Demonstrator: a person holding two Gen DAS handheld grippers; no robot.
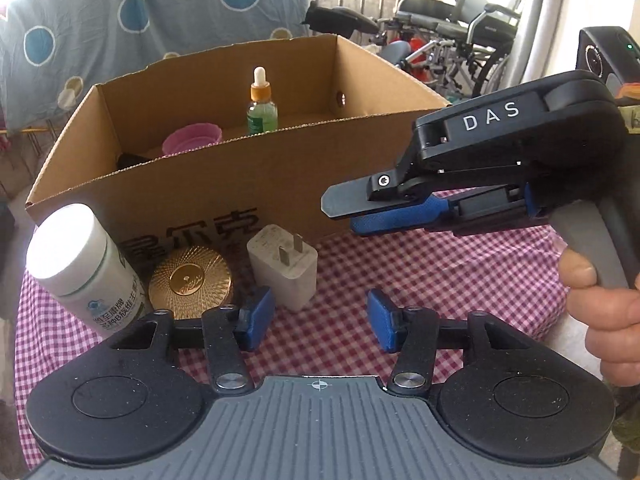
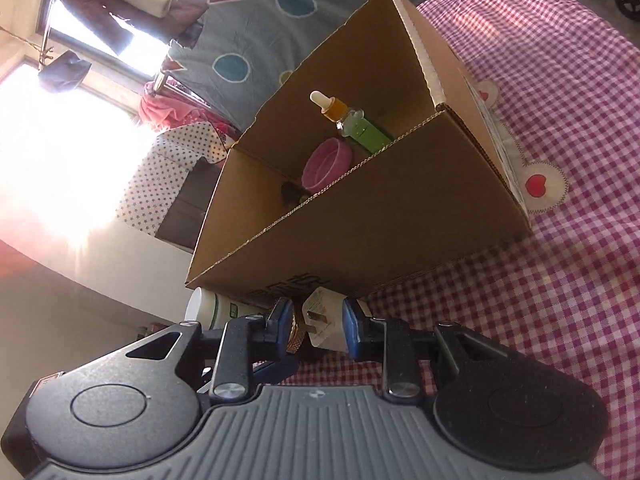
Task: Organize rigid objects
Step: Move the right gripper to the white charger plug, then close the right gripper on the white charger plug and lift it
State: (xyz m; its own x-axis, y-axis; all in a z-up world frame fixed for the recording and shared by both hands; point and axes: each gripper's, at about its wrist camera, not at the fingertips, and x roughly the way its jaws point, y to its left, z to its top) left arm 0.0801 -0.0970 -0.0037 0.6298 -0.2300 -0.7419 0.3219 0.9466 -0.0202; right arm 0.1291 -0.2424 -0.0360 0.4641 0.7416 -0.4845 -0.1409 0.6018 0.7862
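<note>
A cardboard box (image 1: 224,184) stands open on the bench (image 1: 440,272), which is covered in a pink-and-white checked cloth; inside the box, toward its far wall, a dropper bottle (image 1: 262,108) with a white bulb, amber collar and green contents stands upright; beside it sits a pink bowl (image 1: 192,139), and a small dark object lies low in the near corner, too hidden to identify. Three things rest on the cloth just in front of the box's near wall: a white pill bottle (image 1: 86,268) with green print at the outer end, a round gold compact (image 1: 190,282) next to it, and a white plug adapter (image 1: 284,266) with its prongs facing up and toward the camera; the compact touches or nearly touches both neighbours.

The left tongs (image 1: 316,316) hover low over the cloth, spread wide, nothing between the blue pads; the adapter sits just ahead of the left pad. The right tongs (image 1: 348,212) appear in the left view from the side, above the bench and close to the box's front wall, held by a bare hand (image 1: 600,312); in the right wrist view they look spread with the adapter (image 2: 322,326) framed between the pads, though whether the pads touch it cannot be told.
</note>
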